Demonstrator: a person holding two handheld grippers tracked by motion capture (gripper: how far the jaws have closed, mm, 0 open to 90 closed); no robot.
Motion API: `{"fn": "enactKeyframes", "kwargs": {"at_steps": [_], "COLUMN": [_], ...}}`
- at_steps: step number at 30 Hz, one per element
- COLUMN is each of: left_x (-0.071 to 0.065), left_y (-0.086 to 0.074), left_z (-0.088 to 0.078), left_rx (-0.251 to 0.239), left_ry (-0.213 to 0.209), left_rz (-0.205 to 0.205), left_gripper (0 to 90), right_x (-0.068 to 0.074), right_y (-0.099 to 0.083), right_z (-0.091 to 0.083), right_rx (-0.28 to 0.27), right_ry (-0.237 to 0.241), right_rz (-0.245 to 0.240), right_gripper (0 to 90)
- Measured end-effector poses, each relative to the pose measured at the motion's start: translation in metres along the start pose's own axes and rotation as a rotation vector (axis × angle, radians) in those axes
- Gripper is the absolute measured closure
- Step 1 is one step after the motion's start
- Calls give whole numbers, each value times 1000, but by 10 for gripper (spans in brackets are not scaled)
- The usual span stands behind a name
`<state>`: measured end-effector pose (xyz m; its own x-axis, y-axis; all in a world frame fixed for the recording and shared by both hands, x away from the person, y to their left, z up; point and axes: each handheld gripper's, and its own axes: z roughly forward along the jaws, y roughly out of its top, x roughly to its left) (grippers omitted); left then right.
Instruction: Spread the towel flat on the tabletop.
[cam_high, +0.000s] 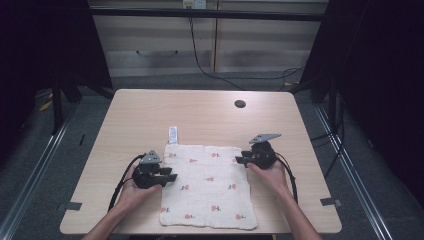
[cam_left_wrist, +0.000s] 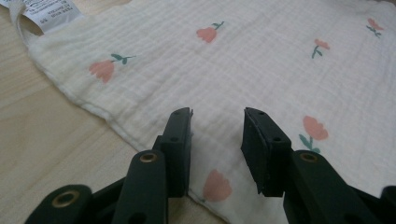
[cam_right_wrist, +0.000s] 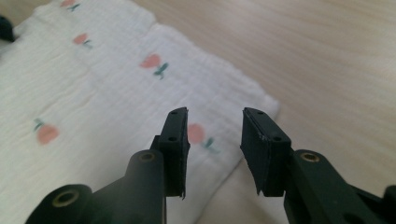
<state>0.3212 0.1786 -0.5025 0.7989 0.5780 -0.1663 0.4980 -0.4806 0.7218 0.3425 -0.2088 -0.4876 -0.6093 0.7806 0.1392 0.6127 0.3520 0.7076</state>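
At the near edge of the high view our forearms are cut off by the frame, so we see only the wrists and hands coming in. One cloth (cam_high: 207, 185) lies flat on the near middle of the tabletop (cam_high: 140, 115), its near hem almost at the table's near edge. It is white with small pink flowers; we count about ten in the high view, though the near ones are too small to tell for sure.

We hold two grippers, one at each side edge of the cloth. The left gripper (cam_high: 170, 177) sits at the cloth's left edge, and part of that edge is hidden under it. In the left gripper view its fingers (cam_left_wrist: 180, 140) are spread with a clear gap between them, hovering over the cloth near its hem, pinching nothing. The right gripper (cam_high: 240, 160) is at the far right corner of the cloth. In the right gripper view its fingers (cam_right_wrist: 175, 144) are likewise spread apart above that corner, with nothing pressed between them.

At the far left corner of the cloth, one white label (cam_high: 173, 135) sticks out onto the bare wood; its print is too blurred to read. Farther off, one dark round hole (cam_high: 240, 104) sits in the tabletop's far right part.
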Motion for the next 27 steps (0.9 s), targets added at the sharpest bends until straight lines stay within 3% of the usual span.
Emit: {"fn": "enactKeyframes", "kwargs": {"at_steps": [8,12,17,22,24,27], "left_x": [0,0,2,7,10,10], "left_y": [-2,-3,-4,-5,-5,-5], "left_z": [0,0,-1,-1,-1,-2], "left_rx": [-12,-12,-23,-33,-36,-30], "left_ry": [3,5,-15,-40,-65,-67], "left_rz": [18,20,8,-22,-41,-45], "left_gripper": [629,637,638,647,635,632], "right_x": [-20,-24,-26,-23,-24,-25], "right_y": [15,15,13,12,12,11], "right_z": [20,30,33,33,33,34], "right_rx": [-24,9,5,1,-7,-17], "right_ry": [-34,-55,-56,-46,-49,-42], "right_rz": [22,21,38,24,46,63], "right_gripper": [619,611,634,747,781,825]}}
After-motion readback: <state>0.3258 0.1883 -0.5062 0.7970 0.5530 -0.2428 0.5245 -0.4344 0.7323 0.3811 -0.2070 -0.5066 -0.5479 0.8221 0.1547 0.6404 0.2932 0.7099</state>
